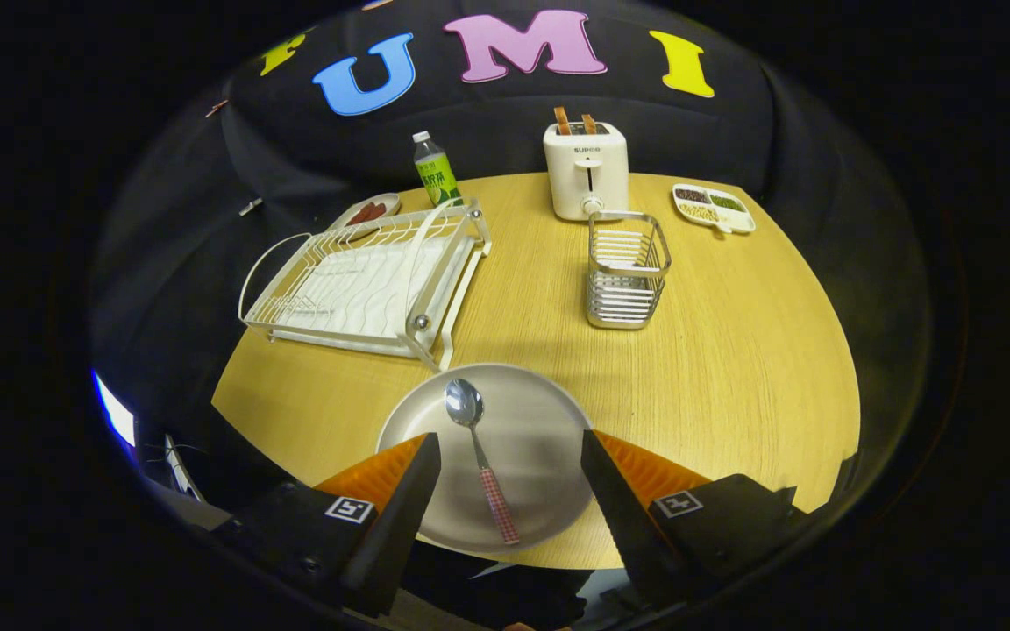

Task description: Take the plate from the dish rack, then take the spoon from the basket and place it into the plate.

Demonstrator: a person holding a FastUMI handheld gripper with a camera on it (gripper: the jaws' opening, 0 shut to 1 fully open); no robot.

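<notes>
A: What is the hand-held gripper doing?

B: Released. Its fingers stand wide apart and grasp nothing, hovering over the near half of the plate, one on each side of the spoon's handle without touching it

A: And the spoon?

B: The spoon lies flat in the plate, bowl toward the dish rack, checked handle pointing back between the fingers. The plate sits on the bench just in front of the dish rack's near corner

A: So the task looks finished?

B: I'd judge so: the plate is out of the rack and the spoon is in it

A: If the spoon had to be lifted again, how would it handle?

B: Light and stiff, I'd guess. The shiny metal bowl looks slick, so the patterned handle is the better place to grip, near its middle. It lies low against the plate, so the fingers would need to come down close to the surface

A: And the plate?

B: Rigid, smooth, probably breakable; take it by the rim, gently

A: What lies beyond the plate?

B: The white dish rack just behind it, holding no dishes. Beside the rack stands the wire basket, then a toaster behind that, with a divided snack dish next to the toaster. A green bottle and a small dish of sausages sit behind the rack
</notes>
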